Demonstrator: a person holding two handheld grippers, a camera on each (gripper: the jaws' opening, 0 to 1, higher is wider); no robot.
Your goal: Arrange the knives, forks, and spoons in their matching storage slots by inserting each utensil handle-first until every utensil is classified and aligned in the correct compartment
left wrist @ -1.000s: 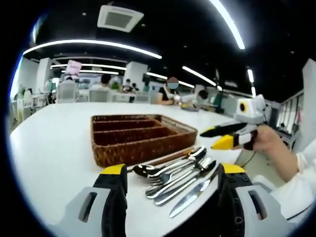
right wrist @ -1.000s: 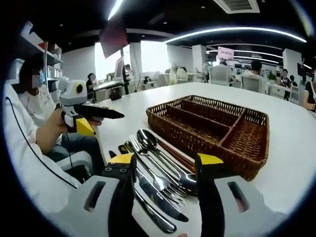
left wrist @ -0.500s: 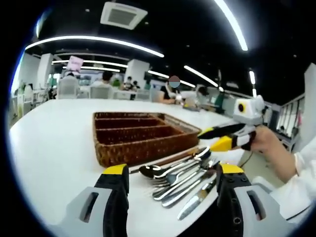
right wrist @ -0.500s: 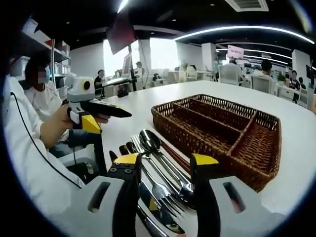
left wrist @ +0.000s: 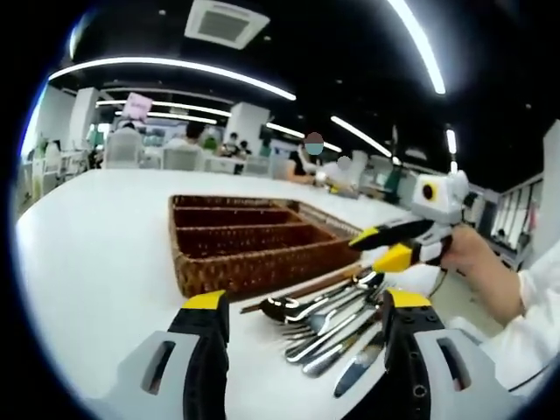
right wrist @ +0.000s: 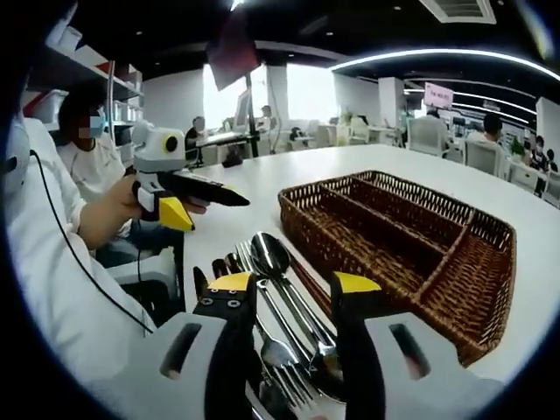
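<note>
Two grippers over a white table [left wrist: 96, 262], left gripper [left wrist: 302, 308] jaws wide above the cutlery [left wrist: 337, 319] lying between them, right gripper [right wrist: 293, 289] jaws partly open around spoon [right wrist: 269, 254] handles, empty wicker tray [right wrist: 402, 236] ahead-right of them, apart from the cutlery.

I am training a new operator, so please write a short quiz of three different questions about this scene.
1. True or false: the wicker tray already holds utensils.
2. The spoon lies: A) in the tray, B) on the table beside the tray, C) in a gripper.
3. Fill in: the right gripper hangs over the pile of ____.

Key: 1 false, its visible compartments are bare. 2 B. 3 utensils.
</note>
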